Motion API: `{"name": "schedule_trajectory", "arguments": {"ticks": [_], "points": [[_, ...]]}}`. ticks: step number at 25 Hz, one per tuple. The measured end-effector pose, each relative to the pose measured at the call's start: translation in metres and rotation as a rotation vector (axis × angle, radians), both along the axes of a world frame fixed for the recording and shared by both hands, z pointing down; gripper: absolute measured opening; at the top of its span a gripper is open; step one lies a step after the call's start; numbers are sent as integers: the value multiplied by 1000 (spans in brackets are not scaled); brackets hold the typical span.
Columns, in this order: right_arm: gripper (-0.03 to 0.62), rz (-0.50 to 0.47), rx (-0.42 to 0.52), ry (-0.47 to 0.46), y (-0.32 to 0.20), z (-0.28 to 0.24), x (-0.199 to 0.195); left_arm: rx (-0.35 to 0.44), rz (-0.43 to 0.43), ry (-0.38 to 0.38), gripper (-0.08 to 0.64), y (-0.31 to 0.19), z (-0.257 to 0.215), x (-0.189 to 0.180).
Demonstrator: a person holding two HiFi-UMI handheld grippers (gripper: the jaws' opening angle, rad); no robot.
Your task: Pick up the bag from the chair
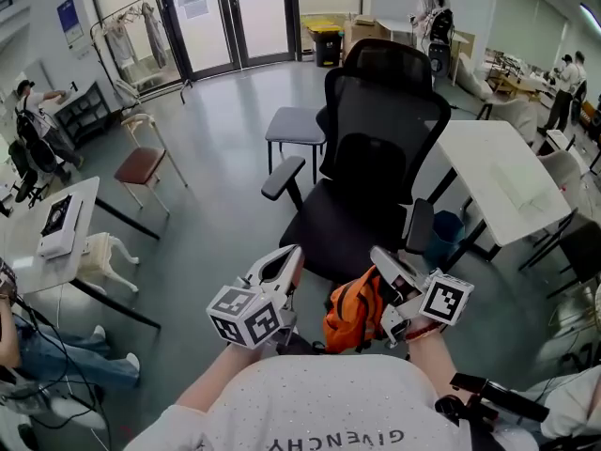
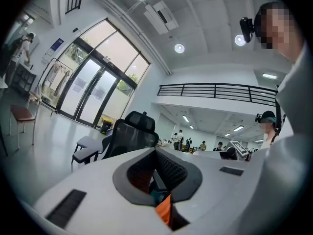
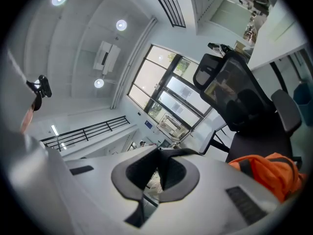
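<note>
An orange bag [image 1: 352,313] hangs in the air close to my chest, between the two grippers and in front of the black office chair [image 1: 376,139], whose seat is bare. My left gripper [image 1: 293,252] is shut; in the left gripper view [image 2: 155,152] a piece of the orange bag [image 2: 164,209] sits between its jaws. The right gripper [image 1: 376,252] lies just above the bag. Its jaws [image 3: 158,152] are shut at the tips, apparently on a black strap that runs toward the bag [image 3: 266,173]. The chair [image 3: 239,97] stands beyond.
A white table [image 1: 498,177] stands right of the chair with a blue bin [image 1: 449,225] under it. A grey stool [image 1: 296,125] is behind the chair, a red-seated chair [image 1: 141,165] to the left, a desk [image 1: 38,233] at far left. People stand at the back.
</note>
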State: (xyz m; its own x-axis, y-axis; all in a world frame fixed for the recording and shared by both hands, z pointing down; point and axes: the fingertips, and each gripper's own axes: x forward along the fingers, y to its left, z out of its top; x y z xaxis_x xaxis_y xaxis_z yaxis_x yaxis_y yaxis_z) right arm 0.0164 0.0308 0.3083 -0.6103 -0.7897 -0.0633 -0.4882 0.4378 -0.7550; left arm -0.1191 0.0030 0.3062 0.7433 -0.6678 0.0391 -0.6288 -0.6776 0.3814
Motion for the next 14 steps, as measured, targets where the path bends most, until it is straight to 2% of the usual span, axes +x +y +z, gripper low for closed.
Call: {"name": "schedule_trajectory", "arguments": {"ticks": [14], "points": [[-4,-52,-4,32,10,7,-10,-11,-23,-17,2,14,0,-4]]}}
